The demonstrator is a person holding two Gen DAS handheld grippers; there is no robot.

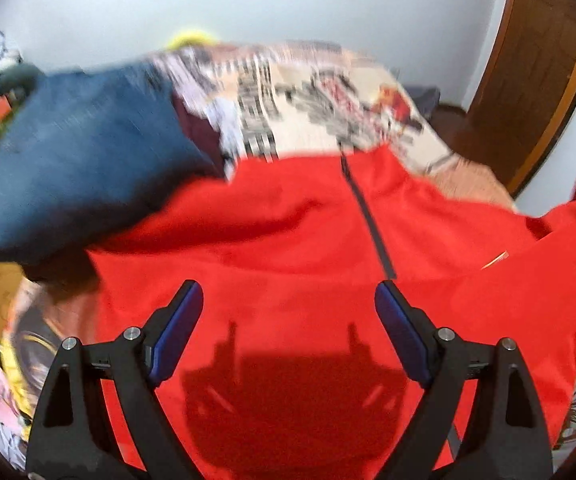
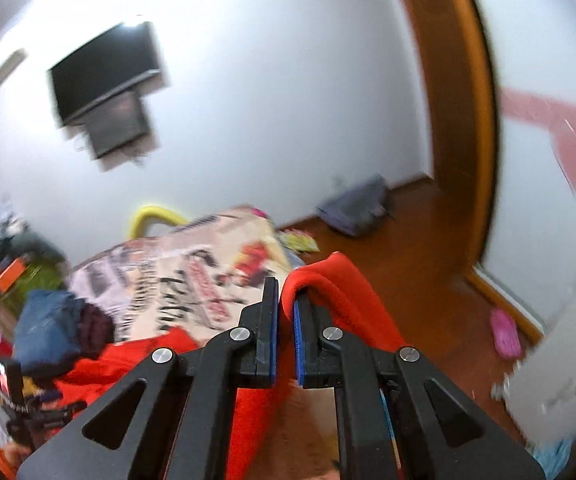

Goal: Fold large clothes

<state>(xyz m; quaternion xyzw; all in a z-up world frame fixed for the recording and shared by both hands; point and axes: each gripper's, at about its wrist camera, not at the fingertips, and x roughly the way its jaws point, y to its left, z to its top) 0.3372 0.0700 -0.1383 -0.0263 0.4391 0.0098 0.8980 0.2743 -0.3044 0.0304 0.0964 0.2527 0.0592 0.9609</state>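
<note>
A large red zip-front garment [image 1: 288, 240] lies spread across the patterned bedspread [image 1: 320, 104], its dark zipper [image 1: 368, 216] running down the middle. My left gripper [image 1: 288, 300] hovers above the red cloth with its blue-padded jaws wide apart and nothing between them; its shadow falls on the fabric. In the right wrist view my right gripper [image 2: 285, 300] is shut on a fold of the red garment [image 2: 340, 292], lifted well above the bed, with cloth draped over the right finger and hanging down behind it.
Folded blue denim [image 1: 83, 168] lies on the bed left of the red garment, with a dark maroon item beside it. A wooden door frame [image 2: 460, 112], wooden floor, a wall-mounted TV [image 2: 103, 76] and a pink slipper [image 2: 506, 332] are in view. The left gripper's body [image 2: 19, 400] shows low left.
</note>
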